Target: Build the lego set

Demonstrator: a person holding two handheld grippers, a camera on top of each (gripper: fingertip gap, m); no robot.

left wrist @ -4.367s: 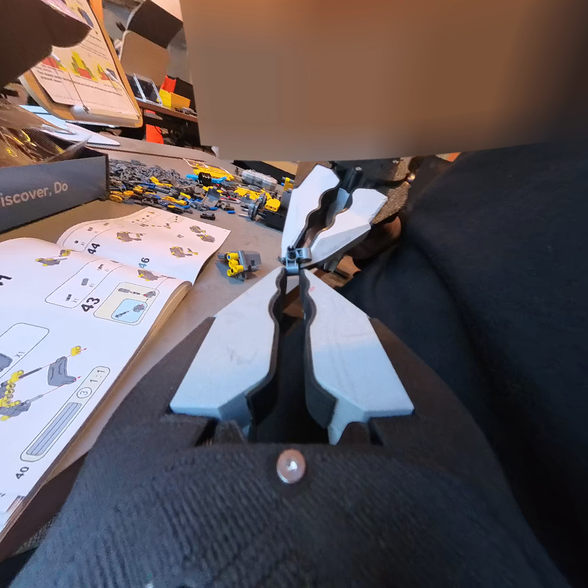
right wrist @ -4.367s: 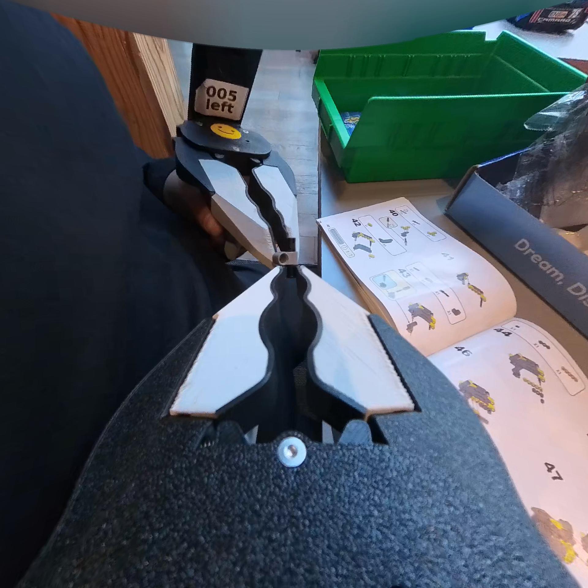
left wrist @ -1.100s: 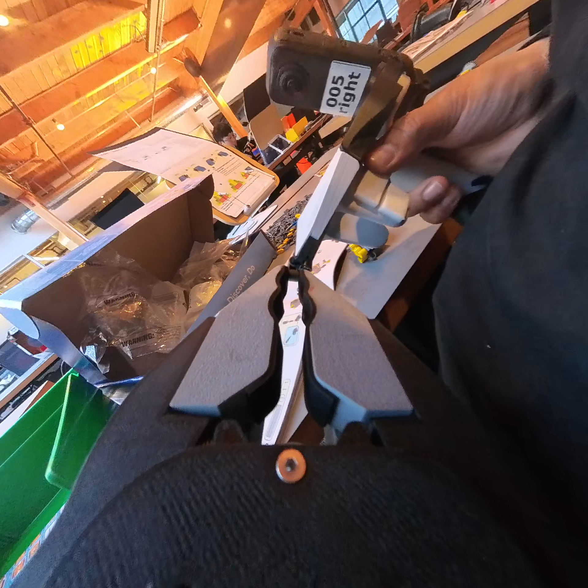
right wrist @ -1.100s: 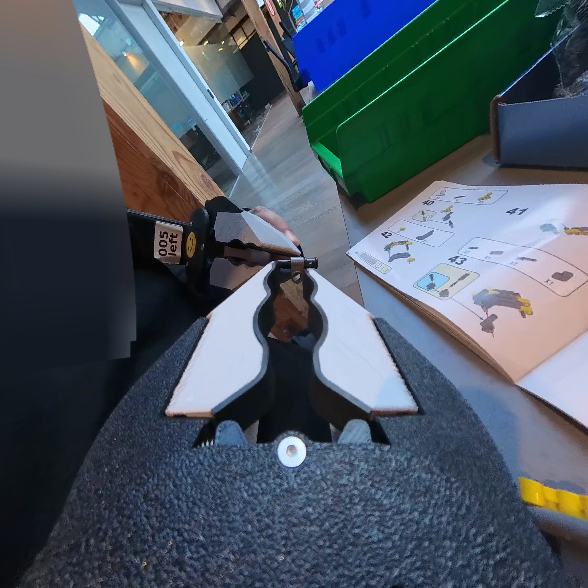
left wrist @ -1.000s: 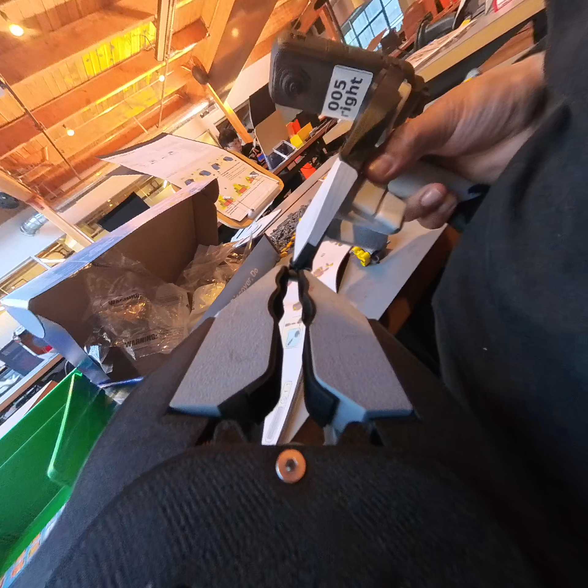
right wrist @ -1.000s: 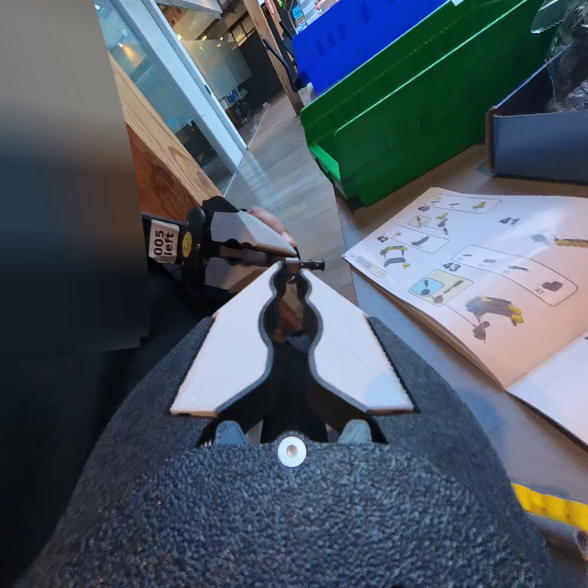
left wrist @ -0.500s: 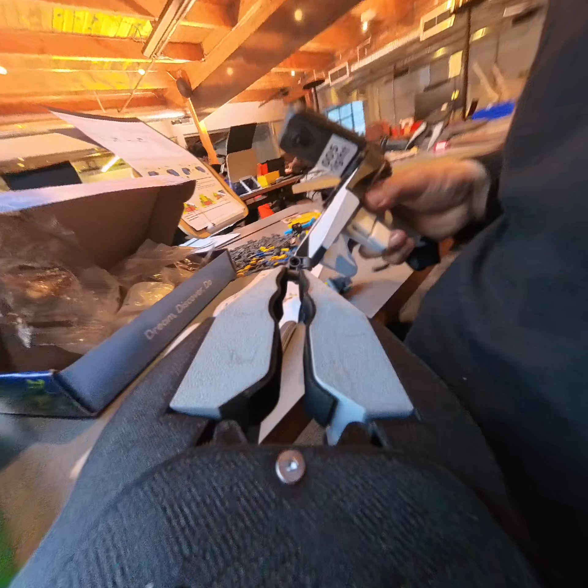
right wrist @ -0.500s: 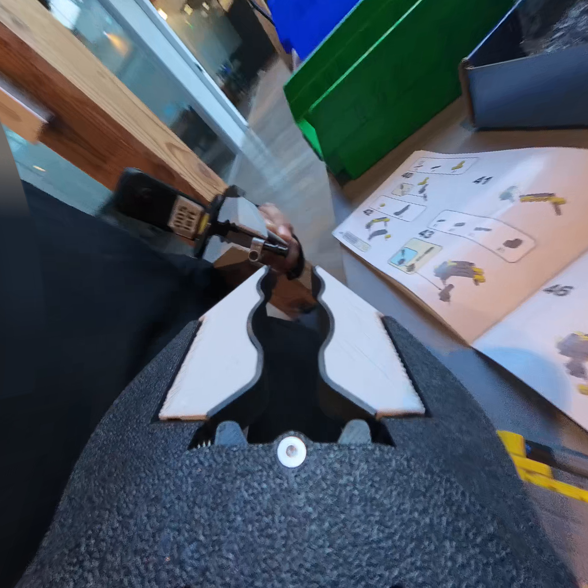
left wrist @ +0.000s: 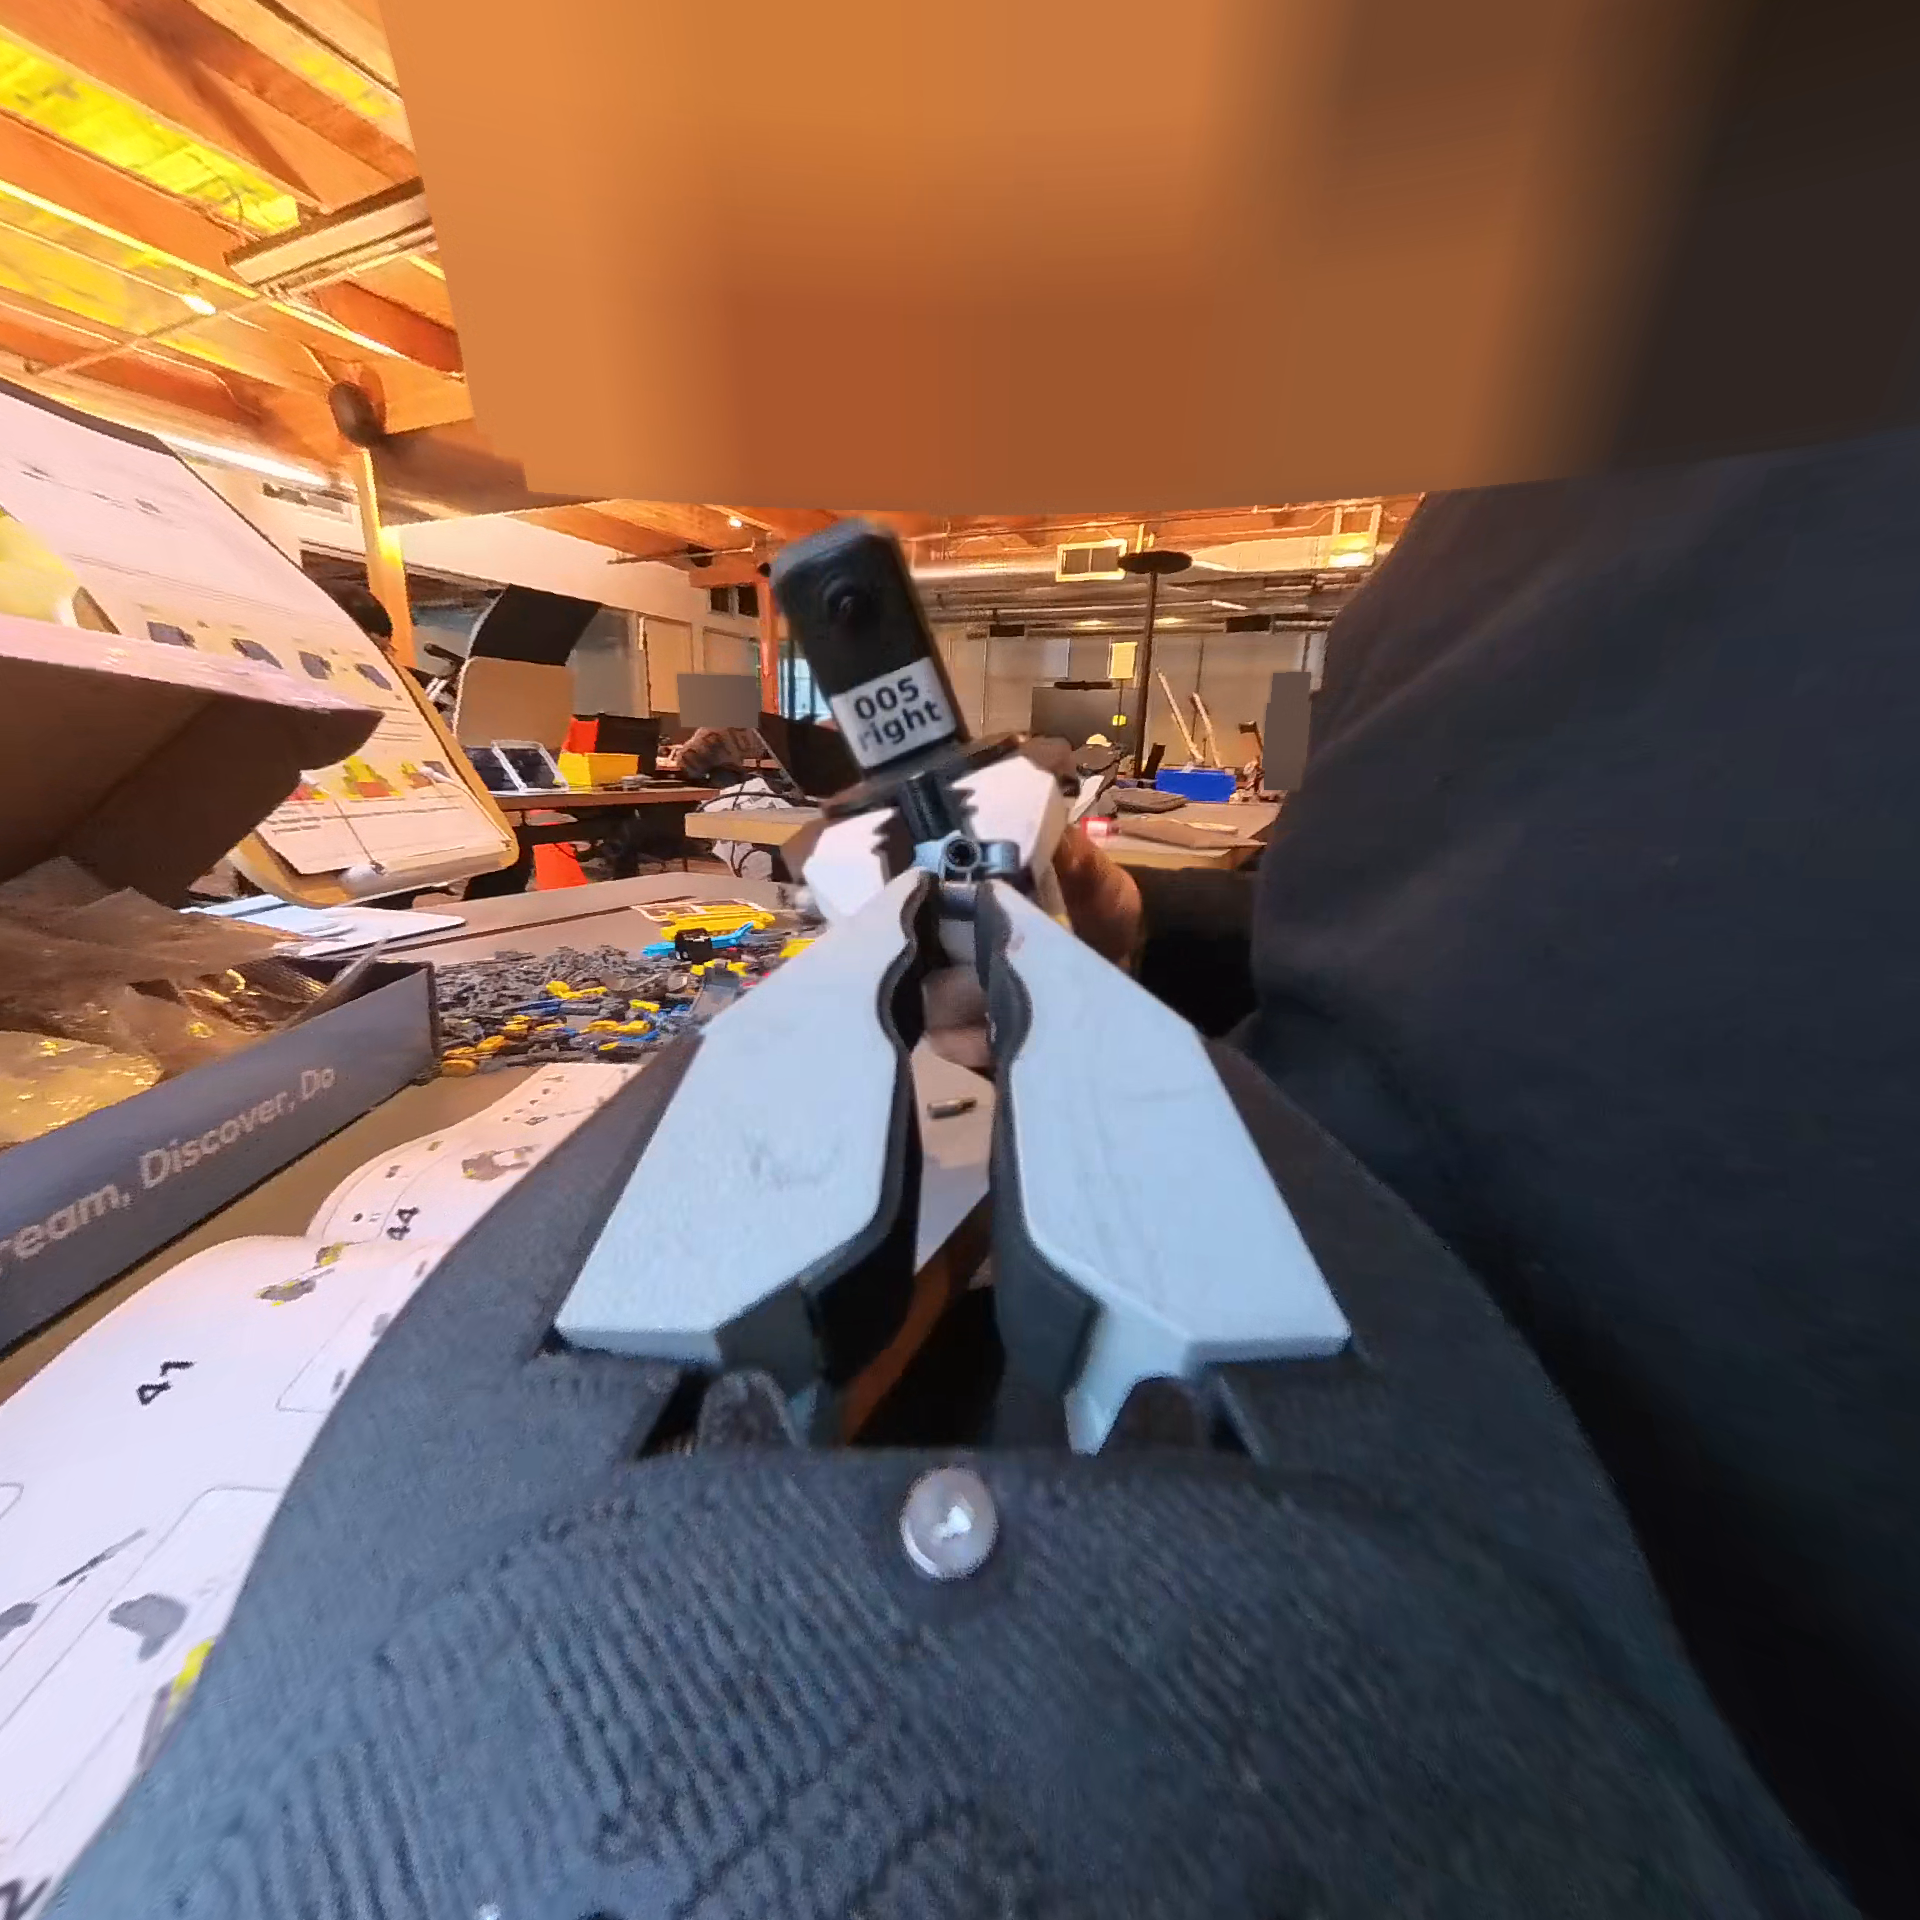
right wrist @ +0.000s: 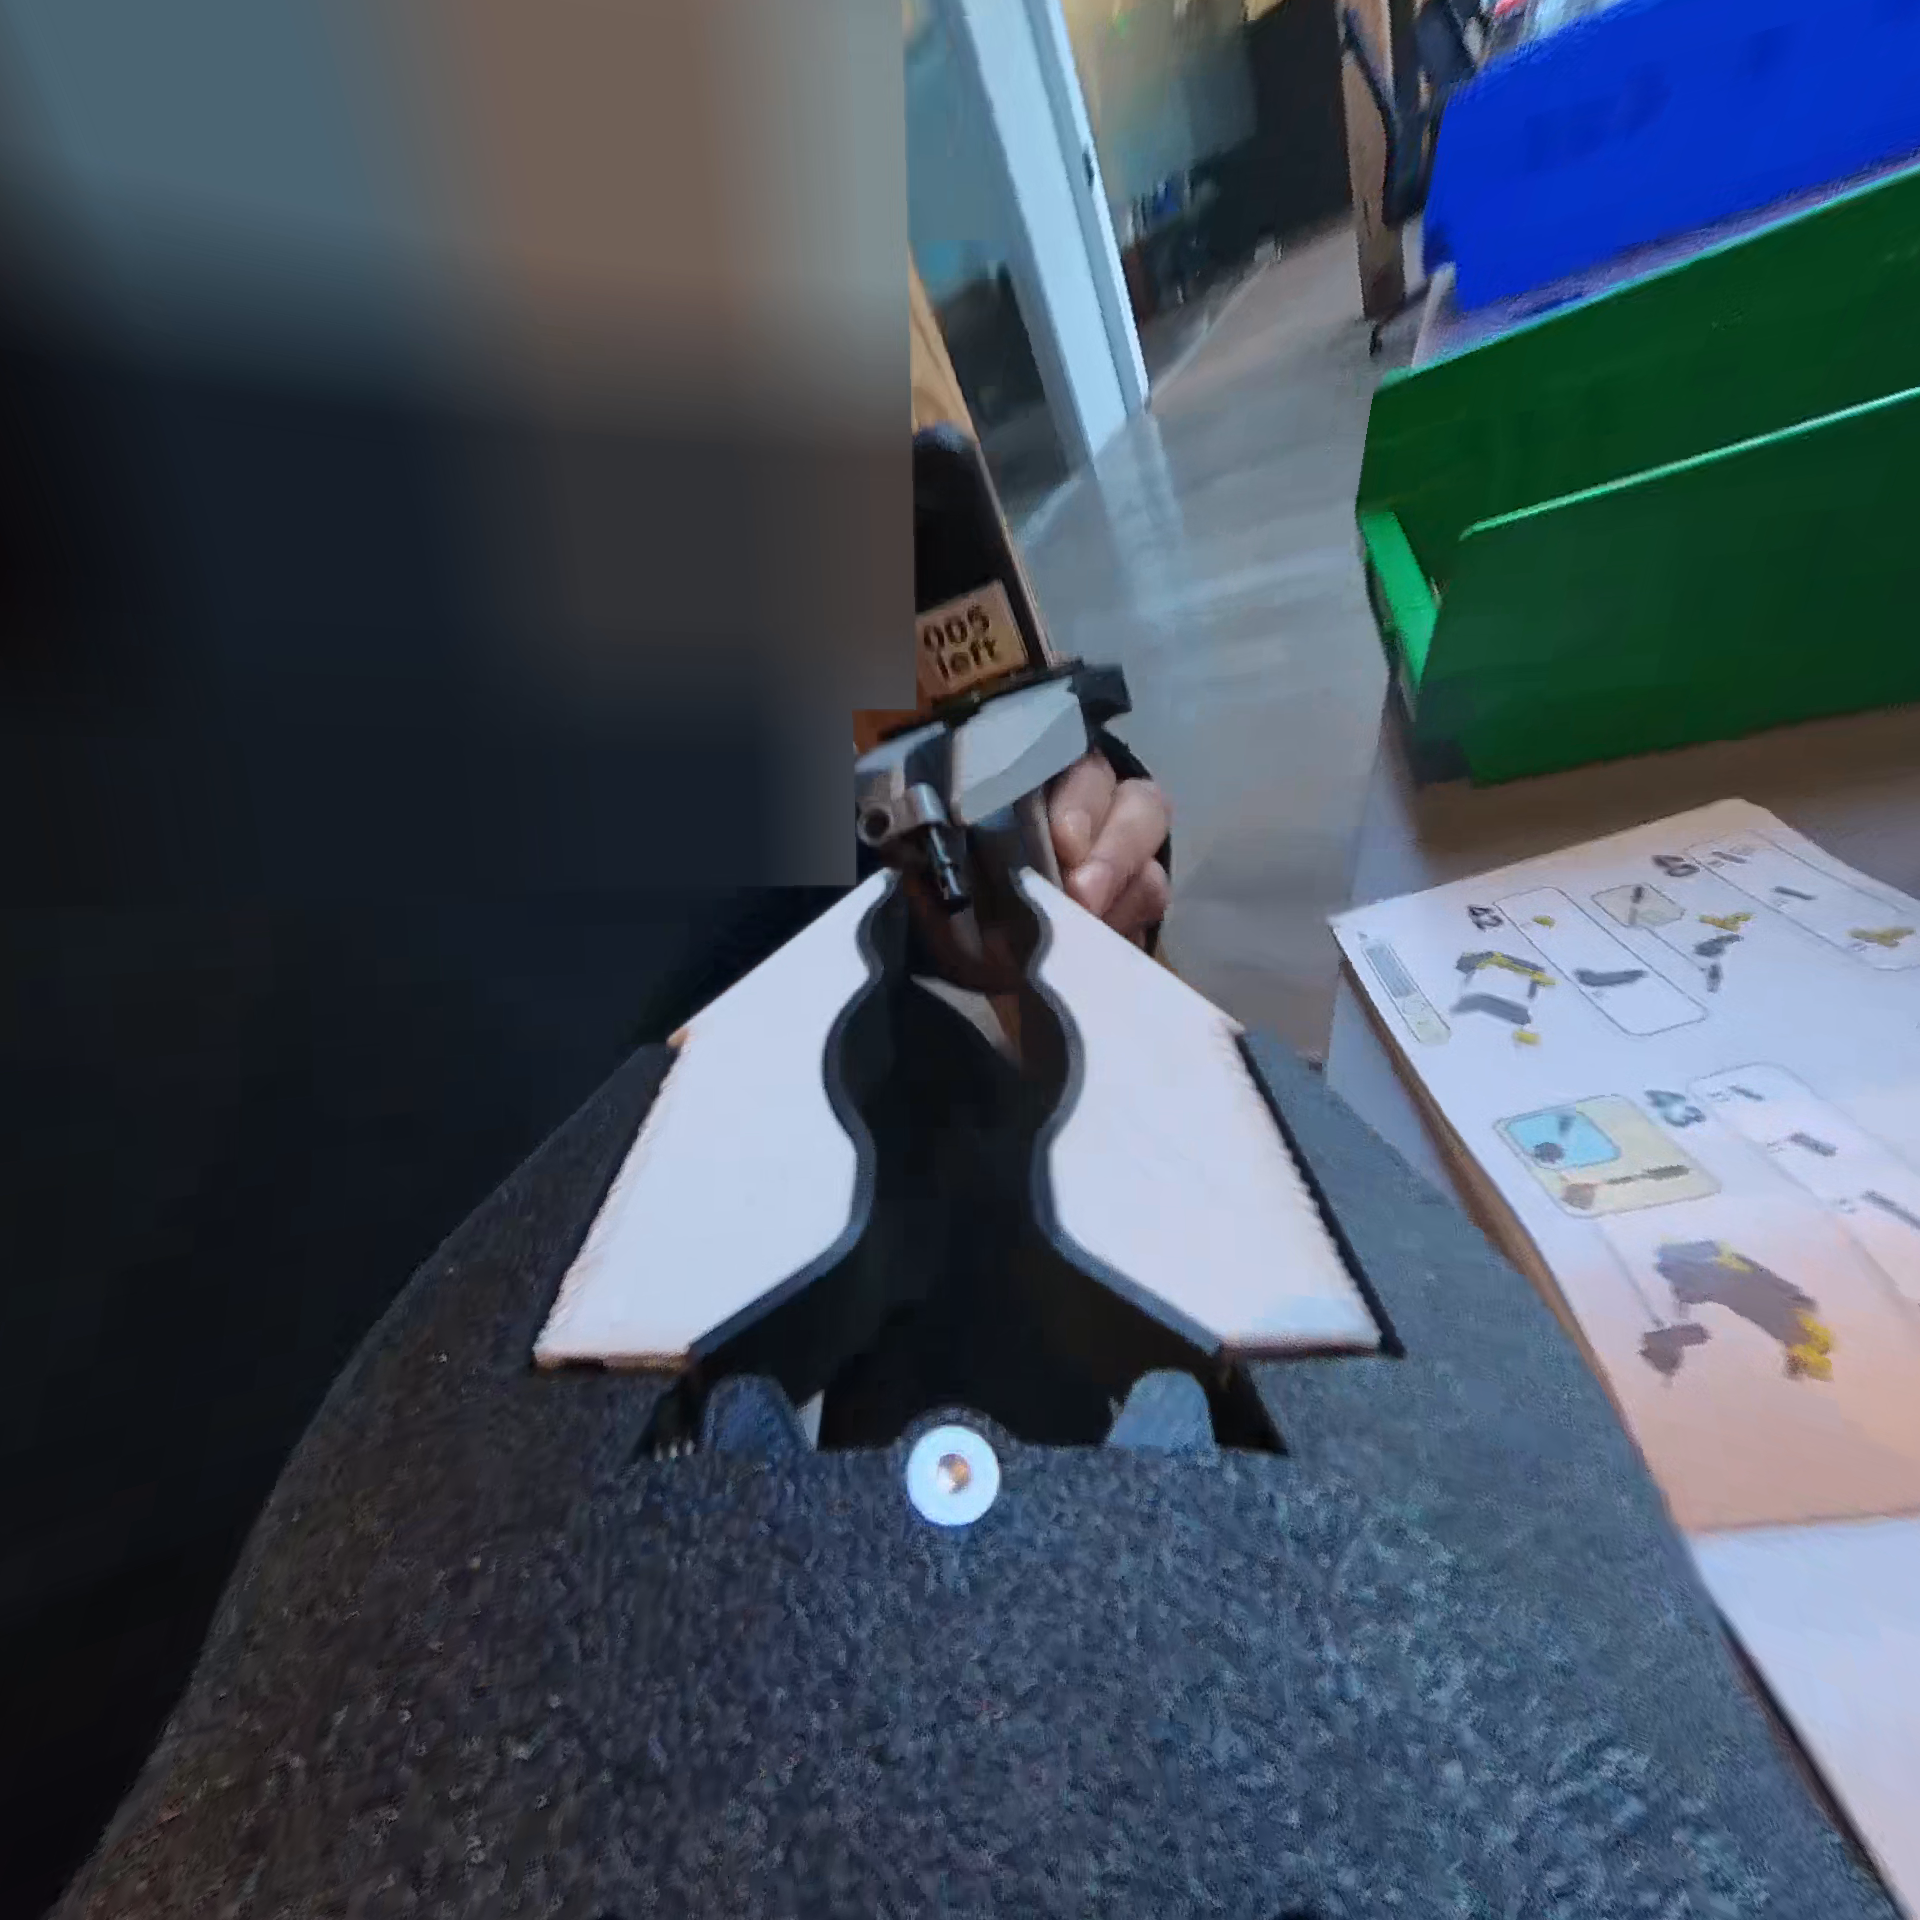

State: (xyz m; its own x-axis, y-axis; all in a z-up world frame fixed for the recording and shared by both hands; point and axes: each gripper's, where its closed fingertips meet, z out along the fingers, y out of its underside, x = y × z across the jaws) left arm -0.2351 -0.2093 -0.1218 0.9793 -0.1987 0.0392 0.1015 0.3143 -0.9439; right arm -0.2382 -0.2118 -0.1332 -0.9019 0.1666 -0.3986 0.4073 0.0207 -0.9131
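Left gripper [left wrist: 958,902] fingers pinching a small grey connector with a black pin [left wrist: 961,854] in the air off the bench [left wrist: 613,914] edge, right gripper [right wrist: 954,883] fingers spread and empty facing it; parts pile [left wrist: 582,1003] and instruction booklet [right wrist: 1662,1091] lie on the bench.

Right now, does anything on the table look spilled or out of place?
Yes. Small bricks lie scattered loose on the table beyond the open booklet, and one tiny part sits alone near the edge. The left gripper pinches a grey piece.
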